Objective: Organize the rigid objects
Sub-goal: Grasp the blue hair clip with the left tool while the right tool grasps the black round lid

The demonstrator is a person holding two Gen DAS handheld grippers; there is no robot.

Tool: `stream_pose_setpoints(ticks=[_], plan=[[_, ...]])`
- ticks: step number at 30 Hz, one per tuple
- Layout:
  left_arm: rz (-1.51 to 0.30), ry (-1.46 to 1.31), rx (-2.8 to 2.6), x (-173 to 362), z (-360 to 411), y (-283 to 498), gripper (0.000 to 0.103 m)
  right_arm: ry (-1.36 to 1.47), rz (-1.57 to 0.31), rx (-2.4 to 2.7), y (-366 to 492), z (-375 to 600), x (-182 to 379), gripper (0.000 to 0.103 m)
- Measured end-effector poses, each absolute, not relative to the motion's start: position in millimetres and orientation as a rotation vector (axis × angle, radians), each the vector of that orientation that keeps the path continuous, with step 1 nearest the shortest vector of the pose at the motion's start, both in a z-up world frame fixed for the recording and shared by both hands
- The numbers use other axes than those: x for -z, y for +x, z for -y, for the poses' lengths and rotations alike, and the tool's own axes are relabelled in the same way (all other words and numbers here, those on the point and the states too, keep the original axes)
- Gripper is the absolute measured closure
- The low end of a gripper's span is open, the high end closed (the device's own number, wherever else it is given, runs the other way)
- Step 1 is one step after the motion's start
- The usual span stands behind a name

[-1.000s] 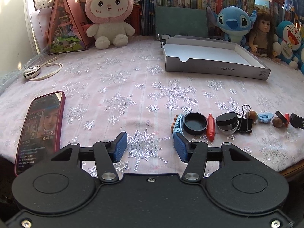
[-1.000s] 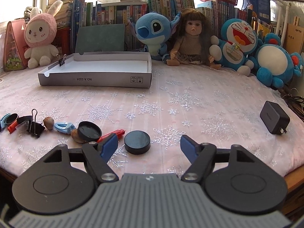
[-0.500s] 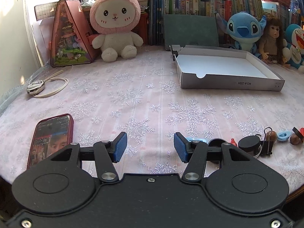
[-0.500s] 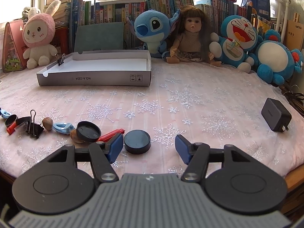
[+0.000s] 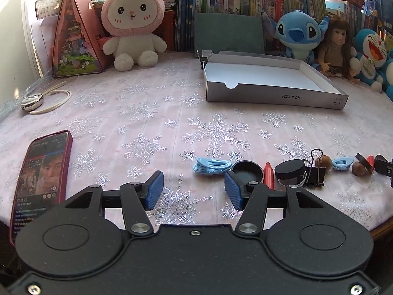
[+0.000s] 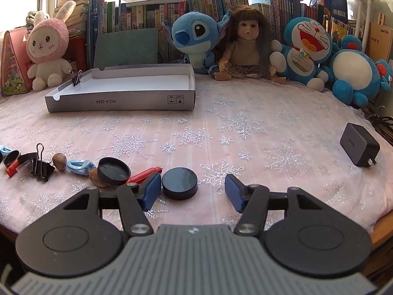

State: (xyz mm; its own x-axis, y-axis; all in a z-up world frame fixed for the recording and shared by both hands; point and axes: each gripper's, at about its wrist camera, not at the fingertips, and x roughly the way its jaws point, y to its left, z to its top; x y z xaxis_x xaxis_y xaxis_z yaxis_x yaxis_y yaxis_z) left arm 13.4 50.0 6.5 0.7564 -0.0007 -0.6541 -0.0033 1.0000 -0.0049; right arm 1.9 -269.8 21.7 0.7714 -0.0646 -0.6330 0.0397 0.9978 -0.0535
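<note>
Right claw (image 6: 193, 191), closing, stands apart around the black puck (image 6: 179, 183), unpressed.

phone (image 5: 41, 172) left; charger (image 6: 359, 147) right; plush toys (image 6: 196, 36) behind.

A desk (image 5: 147, 113) under a pink snowflake cloth carries a shallow grey box (image 5: 272, 95) toward the back, a phone (image 5: 41, 172) at the left and a black charger (image 6: 359, 147) at the right. Along the front lie a blue clip (image 5: 212, 166), black lids (image 6: 180, 183), a red pen (image 6: 143, 173), nuts (image 6: 59, 161) and a binder clip (image 6: 40, 167).
</note>
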Motion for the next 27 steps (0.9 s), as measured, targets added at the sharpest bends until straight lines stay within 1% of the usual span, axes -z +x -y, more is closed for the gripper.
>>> stream_pose_setpoints(ticks=[14,16,20,22,24,26,27], plan=[[-0.637,-0.04,-0.057,4.7,-32.2,25.9,0.051,-0.036,-0.677,0.052,1.6,266.6,-19.1,0.036],[-0.624,-0.024,-0.056,6.8,-30.4,24.2,0.052,-0.048,-0.673,0.063,1.7,264.4,-18.1,0.034],[-0.599,-0.009,-0.049,9.1,-28.6,18.3,0.065,-0.058,-0.654,0.087,2.1,263.8,-16.2,0.034],[-0.591,-0.003,-0.049,9.4,-27.9,16.1,0.067,-0.056,-0.649,0.085,2.4,264.5,-16.1,0.035],[-0.588,0.005,-0.05,9.0,-26.7,14.5,0.067,-0.061,-0.649,0.076,1.8,263.3,-16.0,0.041],[-0.589,0.01,-0.043,7.6,-26.1,13.5,0.067,-0.069,-0.648,0.059,0.5,261.0,-16.1,0.054],[-0.592,0.011,-0.038,6.8,-25.8,13.2,0.067,-0.071,-0.65,0.05,0.1,260.0,-16.4,0.056]])
